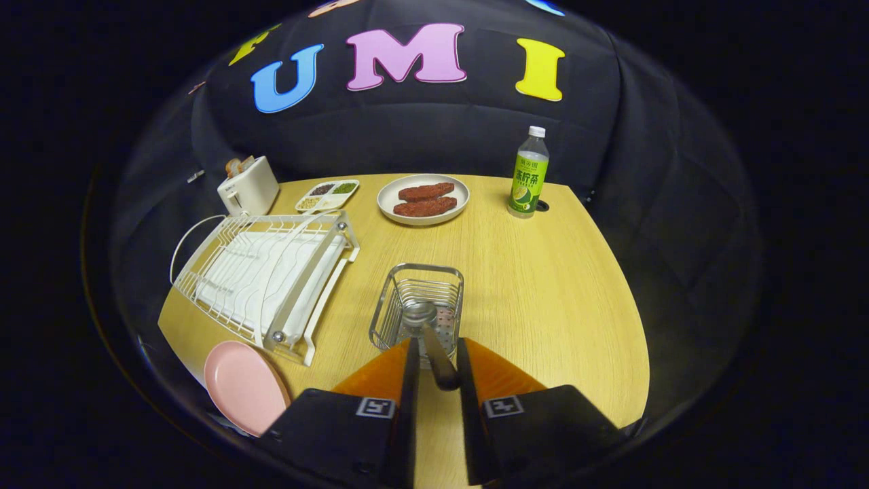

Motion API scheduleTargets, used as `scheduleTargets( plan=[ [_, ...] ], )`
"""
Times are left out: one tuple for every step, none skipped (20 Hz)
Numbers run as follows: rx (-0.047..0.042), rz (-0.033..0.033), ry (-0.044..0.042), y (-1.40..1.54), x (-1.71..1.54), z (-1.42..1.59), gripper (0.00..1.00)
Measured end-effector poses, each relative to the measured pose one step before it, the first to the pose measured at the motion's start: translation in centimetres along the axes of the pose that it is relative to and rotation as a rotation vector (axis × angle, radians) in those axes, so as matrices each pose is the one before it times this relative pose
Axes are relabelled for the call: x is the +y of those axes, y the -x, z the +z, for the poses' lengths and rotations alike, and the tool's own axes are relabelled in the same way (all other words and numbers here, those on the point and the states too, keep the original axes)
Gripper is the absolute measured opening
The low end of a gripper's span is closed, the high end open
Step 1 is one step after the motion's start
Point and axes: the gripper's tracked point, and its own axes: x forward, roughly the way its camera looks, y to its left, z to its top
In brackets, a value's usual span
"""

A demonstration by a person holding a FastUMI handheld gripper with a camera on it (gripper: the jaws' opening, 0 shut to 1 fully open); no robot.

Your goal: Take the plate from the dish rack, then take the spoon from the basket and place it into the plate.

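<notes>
Wooden table (543, 285), light grain, w/ everything set on it. Biggest item: white wire dish rack (265, 278) at approx 10 o'clock from the fingers, tilted slats, no plate seen in it. Pink plate (241, 384) flat on table at 9 o'clock from gripper, just beside rack's near corner, close to table edge. White toaster (248, 187) behind rack at approx 11 o'clock, something tan sticking out of top. White round plate w/ two reddish-brown slabs (424, 199) far side at 12 o'clock. Sectioned tray w/ dark, green, pale fillings (328, 195) between toaster and that plate. Green-label bottle (529, 175), white cap, upright at approx 1 o'clock near far edge. Metal wire basket (417, 305) just ahead of fingertips at 12 o'clock. Gripper (434, 353) narrowed to a slim gap, both fingers pressing the dark handle of the spoon (428, 333); metal bowl end of spoon pointing fwd, over basket's inside, lifted or resting — can't tell.
</notes>
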Motion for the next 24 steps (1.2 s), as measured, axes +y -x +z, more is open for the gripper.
scheduleTargets(
  plan=[
    [-0.00523,0.03556,-0.01272,0.006,0.958,0.075,0.23],
    [0.00333,-0.00216,-0.00005,-0.054,0.353,-0.023,0.18],
    [-0.00231,0.00054,-0.00450,0.099,0.123,0.095,0.16],
    [0.00165,-0.00095,-0.00520,-0.049,-0.028,0.112,0.13],
    [0.00174,-0.00281,-0.01056,-0.133,-0.023,0.171,0.11],
    [0.00419,-0.00556,-0.01628,0.291,-0.037,0.115,0.09],
    [-0.00969,-0.00045,-0.01702,0.243,-0.013,0.577,0.10],
    [-0.01410,-0.00771,-0.00945,0.286,-0.091,0.688,0.10],
    [-0.00712,-0.01079,0.00164,0.348,-0.339,0.680,0.09],
    [-0.00420,-0.00792,0.00396,0.372,-0.199,0.419,0.10],
    [-0.00589,0.00025,-0.00052,0.576,-0.055,0.575,0.10],
    [-0.00694,0.00056,-0.00141,0.784,-0.042,0.676,0.10],
    [-0.01750,0.00002,-0.00098,0.968,-0.050,0.848,0.10],
    [-0.01860,0.00512,0.00139,0.981,0.199,0.810,0.10],
    [-0.01790,0.01132,0.00553,1.143,0.403,0.897,0.09],
    [-0.01940,0.01778,0.00872,1.341,0.628,0.841,0.09],
    [-0.01927,0.02642,0.00570,1.509,0.993,0.930,0.09],
    [-0.01876,0.03981,0.00351,1.369,1.486,0.853,0.09],
    [-0.01679,0.05589,-0.00237,1.321,2.058,0.625,0.09],
    [-0.00899,0.06755,-0.00119,1.054,2.457,0.320,0.10],
    [0.00564,0.06752,-0.00662,0.743,2.517,-0.236,0.09],
    [0.01641,0.06681,-0.00355,0.505,2.476,-0.725,0.09],
    [0.02702,0.05611,-0.00001,0.007,2.346,-1.104,0.09],
    [0.02505,0.03971,0.01383,-0.384,1.677,-1.273,0.09]
  ],
)
